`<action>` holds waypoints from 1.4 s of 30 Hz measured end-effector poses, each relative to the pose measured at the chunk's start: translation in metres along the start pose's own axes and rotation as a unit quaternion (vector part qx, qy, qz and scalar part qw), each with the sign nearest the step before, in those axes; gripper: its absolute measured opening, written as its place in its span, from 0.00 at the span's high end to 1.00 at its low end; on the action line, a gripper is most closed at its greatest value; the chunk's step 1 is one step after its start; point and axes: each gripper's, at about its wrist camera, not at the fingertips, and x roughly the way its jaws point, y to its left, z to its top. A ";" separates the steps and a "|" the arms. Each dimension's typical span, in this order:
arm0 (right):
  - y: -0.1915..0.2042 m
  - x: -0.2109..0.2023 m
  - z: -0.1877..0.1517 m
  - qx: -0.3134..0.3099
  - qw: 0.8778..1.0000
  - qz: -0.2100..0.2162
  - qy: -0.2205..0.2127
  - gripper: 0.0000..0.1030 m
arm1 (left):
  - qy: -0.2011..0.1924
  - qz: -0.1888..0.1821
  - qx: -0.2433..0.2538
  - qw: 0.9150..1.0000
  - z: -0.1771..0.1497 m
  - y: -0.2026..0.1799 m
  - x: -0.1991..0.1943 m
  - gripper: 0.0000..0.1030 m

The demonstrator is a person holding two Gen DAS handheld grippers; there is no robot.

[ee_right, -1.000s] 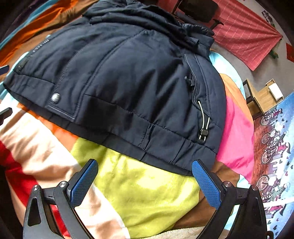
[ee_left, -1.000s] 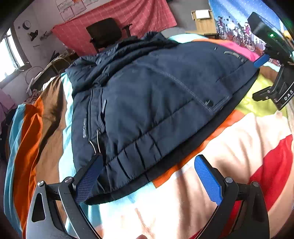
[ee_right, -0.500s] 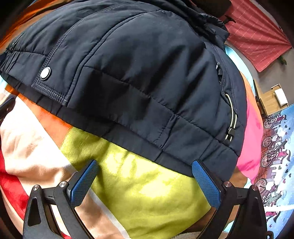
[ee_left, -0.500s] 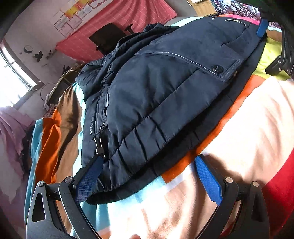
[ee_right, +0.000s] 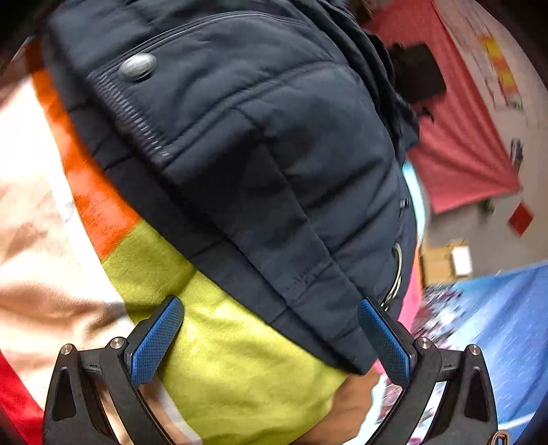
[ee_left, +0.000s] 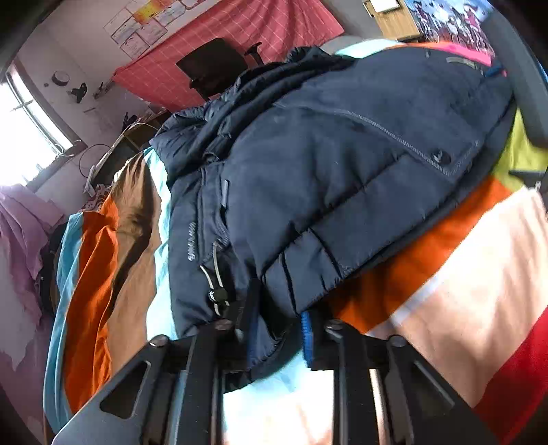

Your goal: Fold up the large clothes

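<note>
A striped blanket (ee_left: 462,274) covers the bed; the jacket (ee_left: 325,171) lies spread on it, no fold yet. The left gripper (ee_left: 277,325) is closing, fingers pinching one hem corner; the right gripper (ee_right: 270,328) gapes wide at the other.

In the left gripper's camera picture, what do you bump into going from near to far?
Left gripper, closing on the hem → navy jacket → black office chair → red checked cloth on the wall.
</note>
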 end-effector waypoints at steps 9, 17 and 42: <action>0.002 0.001 0.001 -0.001 1.000 -0.025 -0.005 0.01 | -0.029 -0.022 -0.054 0.998 0.044 0.044 -0.036 0.93; -0.055 -0.003 -0.006 0.123 0.992 -0.021 -0.017 0.59 | -0.043 -0.017 -0.073 0.996 0.065 0.058 -0.057 0.93; -0.292 -0.047 0.079 0.266 0.926 -0.027 -0.268 0.94 | -0.074 0.108 -0.195 0.972 0.230 0.167 -0.043 0.95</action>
